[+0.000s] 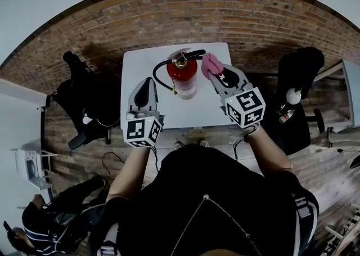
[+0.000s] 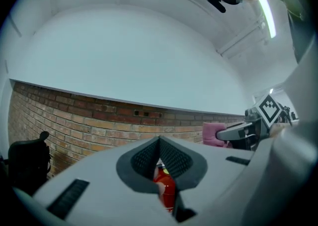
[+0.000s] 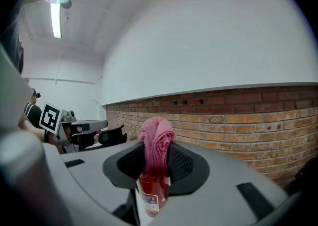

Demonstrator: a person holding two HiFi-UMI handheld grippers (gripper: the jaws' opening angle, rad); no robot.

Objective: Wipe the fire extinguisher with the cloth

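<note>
- Head view: The red fire extinguisher [image 1: 184,77] stands upright on the white worktop [image 1: 140,61], toward the far edge at 12 o'clock. The right gripper [image 1: 217,76] is at 3 o'clock from the top of the fire extinguisher. It holds the pink cloth [image 1: 211,64]. The cloth is just beside the black handle [image 1: 191,55], and I cannot tell if it touches. The left gripper [image 1: 147,82] is at 9 o'clock from the fire extinguisher, near it but apart.
- Left gripper view: The left gripper has its jaws pressed together at the tips. Nothing is between them. A bit of the red fire extinguisher shows through the small gap lower down, but it is farther away. The cloth and the right gripper show at 3 o'clock.
- Right gripper view: The right gripper has its jaws pinched tight on the cloth. A soft bunch of cloth sticks up at 12 o'clock. The fire extinguisher is at 6 o'clock, right behind the cloth.
- How to do it well, I think: push the cloth flat on the red side and rub from top to bottom. Then go round to the other sides. The fire extinguisher is tall and could tip over, so rub softly. The left gripper could lean on the other side to hold it steady. The pinch on the cloth must stay tight, or the cloth may slip out.
</note>
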